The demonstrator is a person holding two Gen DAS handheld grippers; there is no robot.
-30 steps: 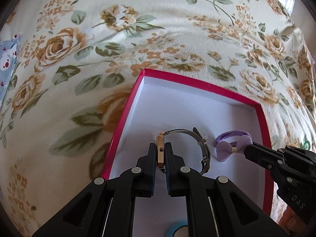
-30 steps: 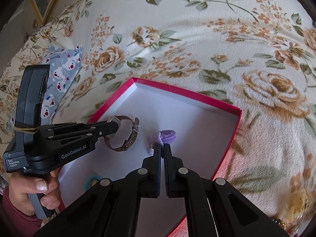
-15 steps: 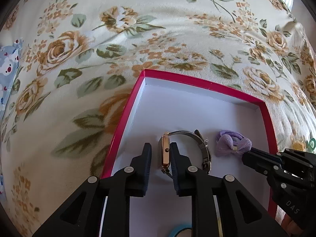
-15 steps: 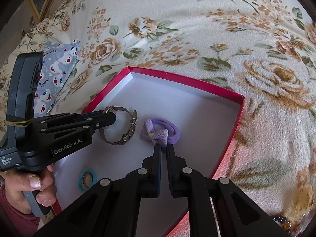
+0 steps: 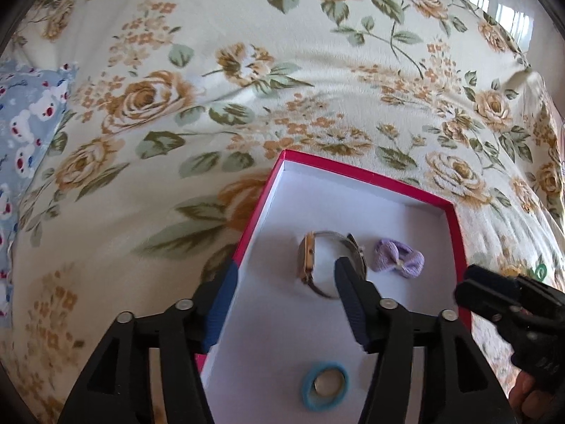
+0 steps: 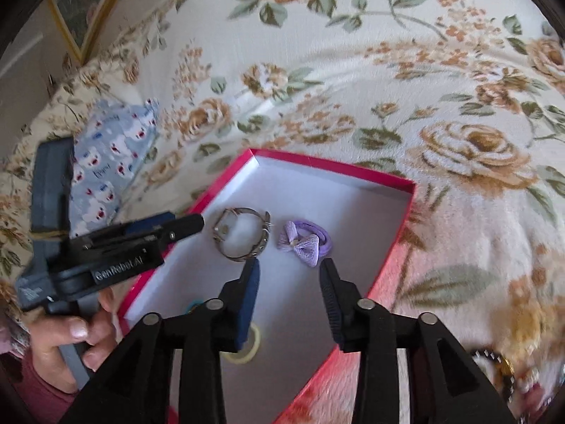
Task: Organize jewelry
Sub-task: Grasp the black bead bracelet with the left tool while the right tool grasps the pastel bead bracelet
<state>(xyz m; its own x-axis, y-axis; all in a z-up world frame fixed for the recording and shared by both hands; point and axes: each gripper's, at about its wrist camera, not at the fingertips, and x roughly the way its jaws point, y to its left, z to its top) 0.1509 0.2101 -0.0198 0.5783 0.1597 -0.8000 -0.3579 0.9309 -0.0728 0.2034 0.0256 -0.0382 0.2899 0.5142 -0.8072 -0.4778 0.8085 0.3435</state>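
Observation:
A red box with a white inside lies on the floral bedspread. In it a gold-faced watch with a grey band lies loose, and a purple bow hair tie lies beside it. My left gripper hangs over the watch with its jaws opening and its pads clear of the watch. In the right wrist view my right gripper hovers just short of the bow hair tie, jaws opening, nothing held. The watch lies left of the tie, in front of the left gripper.
A blue hair ring lies near the box's front, and a yellowish ring is partly hidden behind my right finger. A blue bear-print pillow sits at the left. Dark beads rest on the bedspread at the lower right.
Both grippers let go: the left released the watch, the right released the bow hair tie. Both have opened and drawn up and back, leaving both items in the box.

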